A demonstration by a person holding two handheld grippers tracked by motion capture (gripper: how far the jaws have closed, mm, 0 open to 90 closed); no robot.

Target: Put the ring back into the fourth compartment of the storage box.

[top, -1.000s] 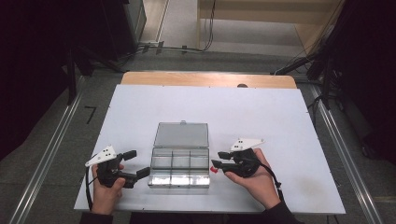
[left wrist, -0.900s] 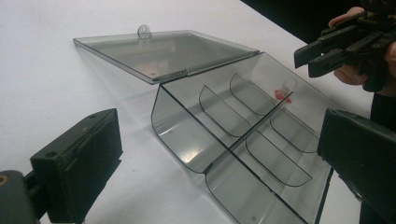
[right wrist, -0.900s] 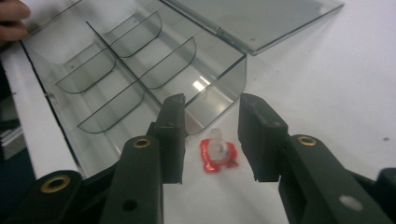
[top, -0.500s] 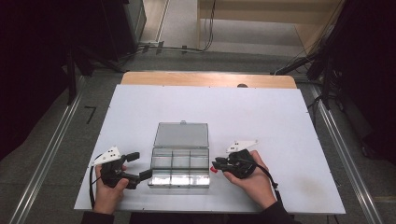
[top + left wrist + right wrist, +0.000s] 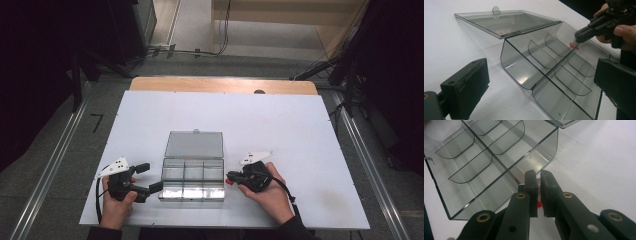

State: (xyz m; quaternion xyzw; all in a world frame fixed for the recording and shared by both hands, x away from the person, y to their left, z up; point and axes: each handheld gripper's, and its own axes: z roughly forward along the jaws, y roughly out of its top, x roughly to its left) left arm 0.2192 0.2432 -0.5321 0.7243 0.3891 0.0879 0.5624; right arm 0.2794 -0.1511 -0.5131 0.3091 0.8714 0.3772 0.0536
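Note:
A clear plastic compartment box (image 5: 192,194) lies on the white table (image 5: 280,125) with its lid (image 5: 194,145) folded open at the back. My right gripper (image 5: 231,177) sits just off the box's right end. Its jaws have just been closing, and they are shut on a small red piece (image 5: 539,204), pinched between the pads (image 5: 531,182). The left gripper view has that red piece (image 5: 573,45) at the right gripper's tip (image 5: 579,37), by the box wall (image 5: 519,72). My left gripper (image 5: 149,178) rests at the box's left end, open wide, nothing between its jaws.
The box's compartments (image 5: 481,165) look empty, split by low curved dividers. The table's near edge (image 5: 220,226) runs just behind both hands. A wooden strip (image 5: 220,85) borders the far side, and cables lie on the floor beyond.
The right gripper's jaws have drawn together on the small red piece, and that hand has shifted slightly. The left hand and the box stay put.

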